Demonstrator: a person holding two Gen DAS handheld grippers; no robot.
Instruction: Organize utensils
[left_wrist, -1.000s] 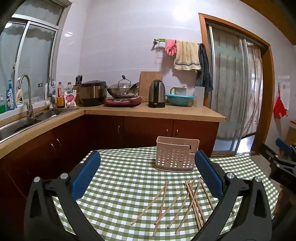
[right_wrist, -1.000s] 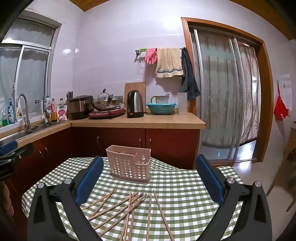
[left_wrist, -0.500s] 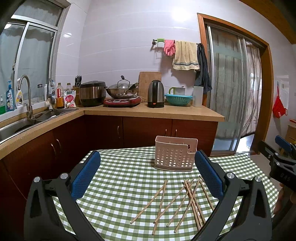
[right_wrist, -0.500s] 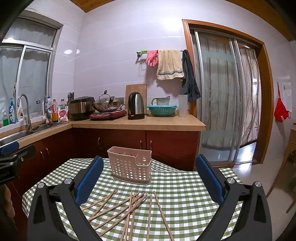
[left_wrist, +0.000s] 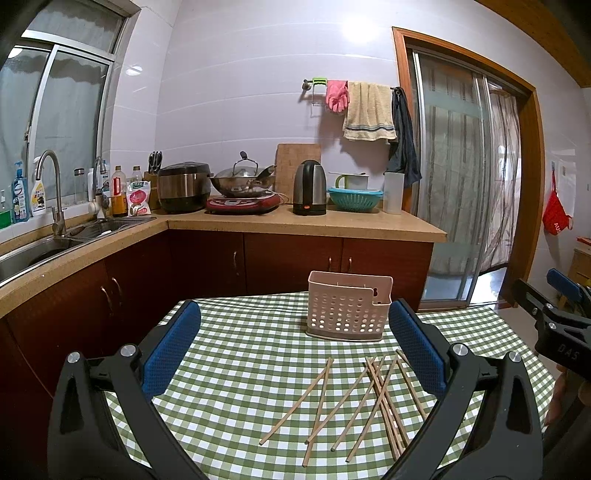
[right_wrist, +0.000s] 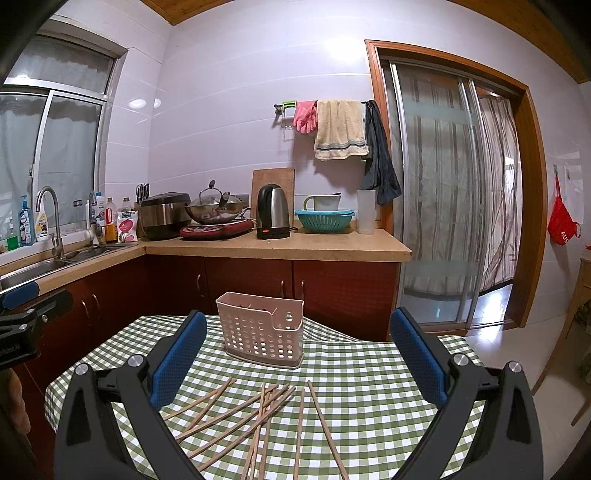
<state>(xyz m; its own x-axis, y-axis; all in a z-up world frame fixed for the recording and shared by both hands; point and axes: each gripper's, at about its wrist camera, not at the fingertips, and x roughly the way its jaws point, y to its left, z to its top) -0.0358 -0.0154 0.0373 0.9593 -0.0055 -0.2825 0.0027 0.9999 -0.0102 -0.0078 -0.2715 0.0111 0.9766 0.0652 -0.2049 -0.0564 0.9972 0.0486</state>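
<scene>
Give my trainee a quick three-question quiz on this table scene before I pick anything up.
1. True or false: the chopsticks already stand inside the basket.
2. What is the state of the left claw and right claw? A) both open and empty B) both shut on chopsticks C) only the left is open
3. Fill in: the basket stands on the checked ____.

Key: 1 false, they lie loose on the cloth in front of the basket; 2 A; 3 tablecloth.
</scene>
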